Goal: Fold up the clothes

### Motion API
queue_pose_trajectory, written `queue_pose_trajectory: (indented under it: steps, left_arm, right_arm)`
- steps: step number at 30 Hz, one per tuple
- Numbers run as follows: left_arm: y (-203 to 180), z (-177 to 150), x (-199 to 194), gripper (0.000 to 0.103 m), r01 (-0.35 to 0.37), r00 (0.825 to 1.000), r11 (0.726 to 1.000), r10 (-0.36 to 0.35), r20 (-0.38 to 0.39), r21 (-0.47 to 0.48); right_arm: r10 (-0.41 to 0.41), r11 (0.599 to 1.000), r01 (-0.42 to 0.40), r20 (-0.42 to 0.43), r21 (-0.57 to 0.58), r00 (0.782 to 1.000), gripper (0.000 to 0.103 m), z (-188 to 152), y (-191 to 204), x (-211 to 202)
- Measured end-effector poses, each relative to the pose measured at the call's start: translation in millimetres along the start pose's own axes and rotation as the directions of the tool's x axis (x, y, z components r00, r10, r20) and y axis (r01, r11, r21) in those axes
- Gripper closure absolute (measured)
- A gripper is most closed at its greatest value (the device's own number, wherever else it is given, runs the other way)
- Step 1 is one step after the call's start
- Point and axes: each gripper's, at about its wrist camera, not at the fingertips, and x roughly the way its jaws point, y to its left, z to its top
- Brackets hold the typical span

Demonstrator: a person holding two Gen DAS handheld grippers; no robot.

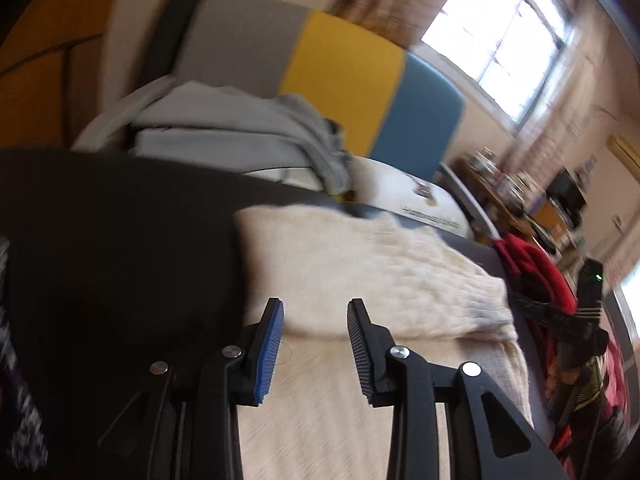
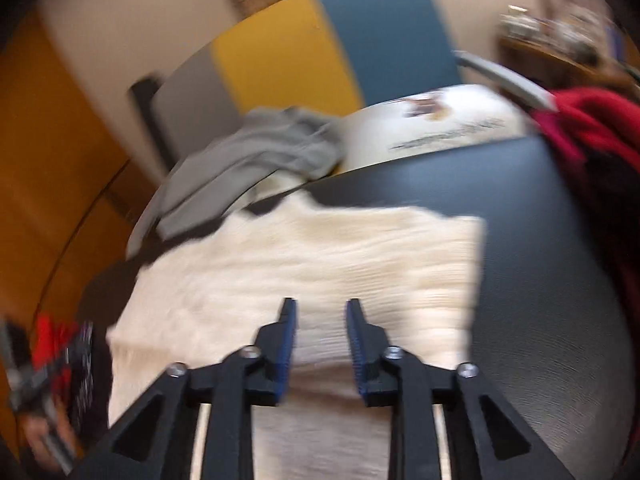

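Cream sweater (image 1: 360,280) lies flat on dark surface (image 1: 120,240), directly below and ahead of both grippers; left gripper (image 1: 316,308) and right gripper (image 2: 321,306) released, jaws empty, equally near.

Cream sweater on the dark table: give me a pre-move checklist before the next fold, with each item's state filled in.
1. Left gripper free of cloth: ok, its jaws stand apart with nothing between them.
2. Right gripper free of cloth: ok, jaws apart and empty above the knit.
3. Cream sweater lying on the dark table: ok, and part of it is already folded over itself.
4. Grey garment kept separate: cannot tell, in the right wrist view it lies right at the sweater's far edge.
5. Red clothing clear of the sweater: cannot tell, it sits close to the sweater's edge.
6. Sharp view for picking a grasp point: not ok, both views are blurred.
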Motion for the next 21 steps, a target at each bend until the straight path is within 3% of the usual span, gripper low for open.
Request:
queue_pose_trajectory:
  steps: [2, 7, 11, 13, 16, 19, 21]
  left_arm:
    - [-11, 7, 23, 0.069, -0.002, 1.000, 0.999, 0.002, -0.016, 0.033]
    - [6, -9, 82, 0.069, -0.077, 0.984, 0.997, 0.078, -0.160, 0.016]
    - [6, -38, 58, 0.070, -0.083, 0.985, 0.993, 0.094, -0.144, 0.079]
    - [15, -49, 45, 0.070, -0.067, 0.987, 0.997, 0.072, -0.143, 0.038]
    - [25, -61, 31, 0.072, -0.046, 0.988, 0.998, 0.039, -0.153, -0.046]
    - [20, -72, 23, 0.072, -0.056, 0.986, 0.997, 0.048, -0.161, -0.044]
    - [13, -71, 21, 0.072, -0.080, 0.981, 0.997, 0.075, -0.180, -0.021]
  right_arm:
    - [-0.028, 0.998, 0.026, -0.029, -0.057, 0.999, 0.063, -1, 13, 15]
    - [-0.114, 0.988, 0.106, -0.073, -0.113, 0.991, 0.056, -16, 11, 39]
    - [-0.146, 0.974, 0.129, -0.081, -0.186, 0.986, 0.056, -36, 8, 43]
    - [-0.147, 0.961, 0.125, -0.073, -0.246, 0.986, 0.056, -47, 14, 38]
    - [-0.108, 0.970, 0.088, -0.075, -0.227, 0.991, 0.056, -60, 14, 27]
    - [-0.081, 0.960, 0.066, -0.045, -0.273, 0.996, 0.055, -69, 13, 26]
    - [-0.037, 0.972, 0.022, -0.056, -0.233, 0.998, 0.054, -63, 6, 29]
